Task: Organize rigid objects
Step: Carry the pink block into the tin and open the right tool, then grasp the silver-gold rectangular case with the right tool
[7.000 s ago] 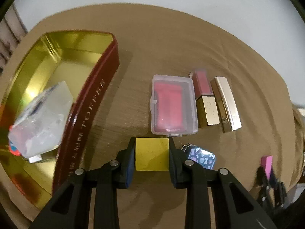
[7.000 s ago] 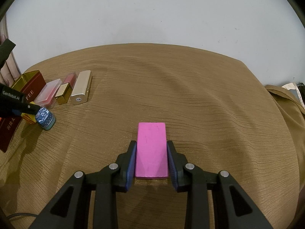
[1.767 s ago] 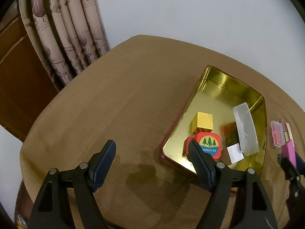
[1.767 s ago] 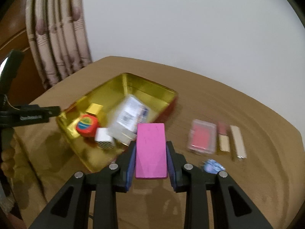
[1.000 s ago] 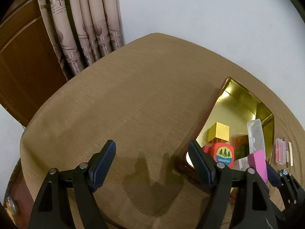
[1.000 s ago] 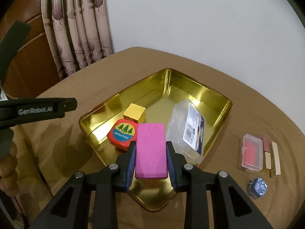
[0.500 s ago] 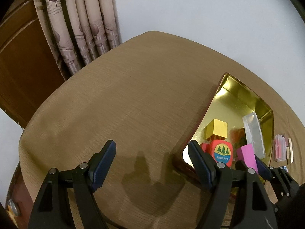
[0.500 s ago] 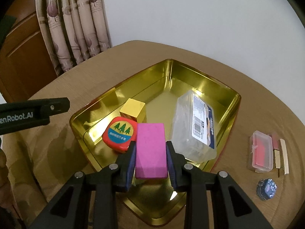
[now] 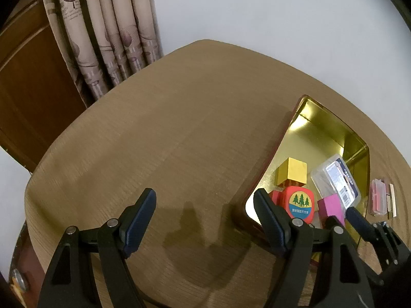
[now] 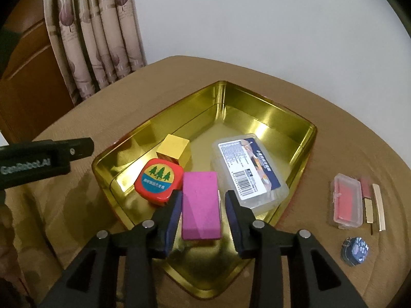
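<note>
Brown tablecloth (image 10: 334,133), left gripper (image 9: 204,214) marked "GenRobot.AI", jaws apart, right gripper (image 10: 201,211) jaws opening around pink block (image 10: 201,205).

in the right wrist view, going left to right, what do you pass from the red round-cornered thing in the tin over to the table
red tape measure → pink block → clear labelled box → small clear case with red inside → gold bar

Each tool is a black plastic frame of two angled, ribbed arms with triangular cut-outs, ending in fingers faced with dark blue pads. Round silver screws sit at the joints of the left tool (image 9: 204,220) and the right tool (image 10: 203,211). The left tool's side carries white lettering, "GenRobot.AI".
</note>
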{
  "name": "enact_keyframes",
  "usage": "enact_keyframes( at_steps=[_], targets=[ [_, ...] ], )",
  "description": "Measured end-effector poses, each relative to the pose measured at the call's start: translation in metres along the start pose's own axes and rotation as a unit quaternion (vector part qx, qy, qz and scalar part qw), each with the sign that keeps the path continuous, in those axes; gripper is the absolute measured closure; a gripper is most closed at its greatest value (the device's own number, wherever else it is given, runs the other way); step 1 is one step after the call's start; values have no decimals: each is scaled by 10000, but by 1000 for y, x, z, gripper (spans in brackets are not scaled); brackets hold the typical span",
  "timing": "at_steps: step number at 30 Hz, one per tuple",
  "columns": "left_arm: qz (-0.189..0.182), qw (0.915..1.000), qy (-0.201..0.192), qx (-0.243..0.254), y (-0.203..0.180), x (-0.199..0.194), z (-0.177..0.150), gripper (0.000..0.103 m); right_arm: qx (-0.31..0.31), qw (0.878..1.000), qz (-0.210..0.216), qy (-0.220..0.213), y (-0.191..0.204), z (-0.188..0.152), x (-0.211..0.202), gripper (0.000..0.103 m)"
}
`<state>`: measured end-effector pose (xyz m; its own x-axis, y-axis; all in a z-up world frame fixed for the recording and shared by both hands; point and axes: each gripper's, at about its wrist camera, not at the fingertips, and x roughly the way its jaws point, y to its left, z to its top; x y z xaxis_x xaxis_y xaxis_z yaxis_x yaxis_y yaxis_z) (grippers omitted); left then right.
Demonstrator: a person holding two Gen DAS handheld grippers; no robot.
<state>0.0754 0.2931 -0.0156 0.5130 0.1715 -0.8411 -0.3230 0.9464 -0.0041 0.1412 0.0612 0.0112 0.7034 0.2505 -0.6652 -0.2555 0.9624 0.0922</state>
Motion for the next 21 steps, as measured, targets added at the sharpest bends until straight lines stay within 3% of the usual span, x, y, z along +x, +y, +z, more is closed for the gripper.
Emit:
enact_keyframes(
  at_steps=[8, 21],
  targets=[
    [73, 10000, -50, 41, -3, -2, -3, 28, 320, 9989, -49, -341, -37, -8, -39, 68],
    [117, 9988, -199, 438, -23, -8, -9, 28, 1147, 9848, -1296, -170, -192, -50, -60, 67]
  ],
)
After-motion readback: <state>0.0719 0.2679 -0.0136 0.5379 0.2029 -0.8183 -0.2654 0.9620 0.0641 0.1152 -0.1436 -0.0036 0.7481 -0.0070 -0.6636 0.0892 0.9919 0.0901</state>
